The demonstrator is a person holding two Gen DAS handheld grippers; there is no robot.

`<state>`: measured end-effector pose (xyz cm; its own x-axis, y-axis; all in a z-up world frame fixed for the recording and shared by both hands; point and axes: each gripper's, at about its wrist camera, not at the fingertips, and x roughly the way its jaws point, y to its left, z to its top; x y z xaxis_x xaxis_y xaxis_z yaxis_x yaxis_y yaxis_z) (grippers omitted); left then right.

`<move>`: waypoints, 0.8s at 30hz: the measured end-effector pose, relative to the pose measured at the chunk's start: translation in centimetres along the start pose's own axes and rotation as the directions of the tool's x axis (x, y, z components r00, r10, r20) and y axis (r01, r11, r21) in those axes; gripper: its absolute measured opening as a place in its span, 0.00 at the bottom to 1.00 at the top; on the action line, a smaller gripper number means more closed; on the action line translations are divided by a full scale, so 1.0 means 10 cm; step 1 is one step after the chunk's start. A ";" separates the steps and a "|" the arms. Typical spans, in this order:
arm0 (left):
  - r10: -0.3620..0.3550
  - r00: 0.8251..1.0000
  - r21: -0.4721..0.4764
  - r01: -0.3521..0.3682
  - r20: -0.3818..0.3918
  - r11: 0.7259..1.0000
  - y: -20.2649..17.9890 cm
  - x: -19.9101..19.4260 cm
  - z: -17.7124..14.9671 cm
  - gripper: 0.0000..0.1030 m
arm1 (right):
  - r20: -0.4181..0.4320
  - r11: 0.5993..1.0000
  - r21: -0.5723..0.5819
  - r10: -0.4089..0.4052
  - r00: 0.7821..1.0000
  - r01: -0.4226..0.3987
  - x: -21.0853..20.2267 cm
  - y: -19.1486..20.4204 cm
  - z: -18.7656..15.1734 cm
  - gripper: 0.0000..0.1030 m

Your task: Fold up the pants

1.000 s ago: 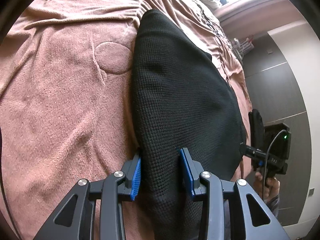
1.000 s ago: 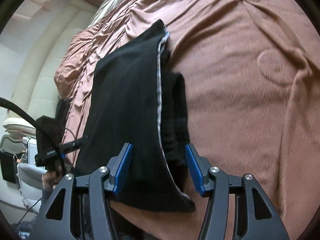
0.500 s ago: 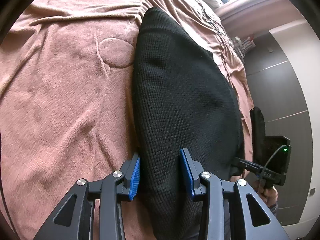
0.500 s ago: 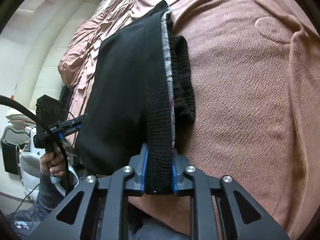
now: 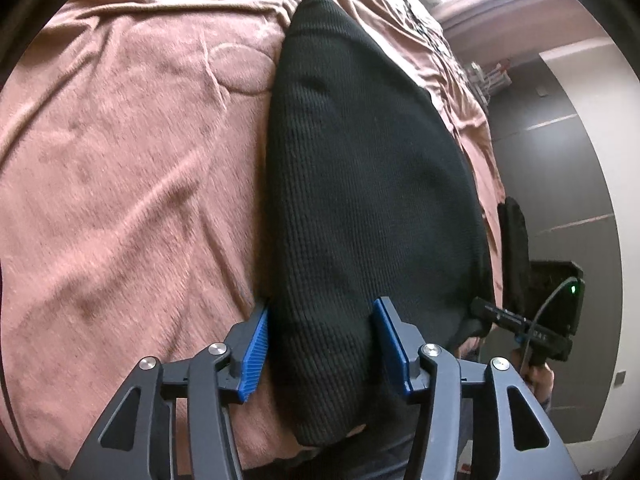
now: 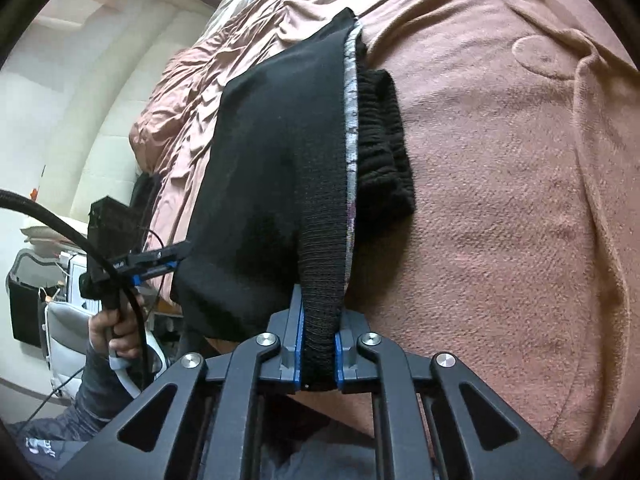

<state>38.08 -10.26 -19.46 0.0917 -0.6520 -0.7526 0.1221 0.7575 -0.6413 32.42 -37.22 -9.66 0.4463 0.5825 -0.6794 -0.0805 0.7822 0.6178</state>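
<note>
The right gripper (image 6: 319,350) has its jaws clamped on the ribbed hem of the pants (image 6: 276,184), pinching a thick black fold between the blue pads (image 6: 299,344). The left gripper (image 5: 324,344) has its jaws apart, one pad on each side of a corner of the pants (image 5: 360,184) without squeezing it. The pants lie folded on the pink blanket (image 5: 120,184), near its edge. A grey lining strip (image 6: 349,120) shows along the fold, with a bunched black layer beside it.
</note>
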 end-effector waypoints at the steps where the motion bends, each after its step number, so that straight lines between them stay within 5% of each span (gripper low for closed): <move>1: 0.002 1.000 0.003 -0.002 -0.003 1.000 -0.01 0.00 -0.01 0.52 | -0.002 1.000 0.000 0.002 1.000 -0.002 0.01 0.01 -0.02 0.07; 9: -0.003 1.000 0.021 0.004 -0.025 1.000 -0.03 -0.02 -0.07 0.50 | 0.001 1.000 -0.004 0.008 1.000 -0.008 0.00 0.06 -0.08 0.06; 11: 0.001 0.999 0.040 0.001 -0.043 0.999 -0.06 0.02 -0.09 0.30 | 0.003 1.000 0.002 -0.018 1.000 0.018 0.02 0.05 -0.06 0.06; 16: -0.009 0.998 0.047 0.012 -0.067 0.999 -0.05 0.00 -0.12 0.30 | -0.002 0.997 -0.005 -0.080 0.997 0.080 0.08 0.11 -0.04 0.08; 21: -0.015 0.999 0.034 0.016 -0.046 0.999 0.01 -0.06 -0.06 0.40 | 0.005 0.988 -0.035 -0.153 0.988 0.153 0.06 0.27 0.01 0.35; 22: -0.017 0.999 0.032 0.018 -0.035 0.999 0.01 -0.07 -0.04 0.44 | 0.018 0.986 -0.036 -0.163 0.986 0.164 0.02 0.29 0.02 0.46; 24: -0.026 1.000 0.023 0.027 -0.014 0.999 0.03 -0.08 0.00 0.48 | 0.078 0.978 -0.026 -0.203 0.976 0.205 -0.07 0.34 0.05 0.51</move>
<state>38.05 -9.52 -19.08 0.0742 -0.6712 -0.7375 0.1471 0.7388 -0.6576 32.25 -35.09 -6.91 0.5214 0.3929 -0.7575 -0.0108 0.8906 0.4546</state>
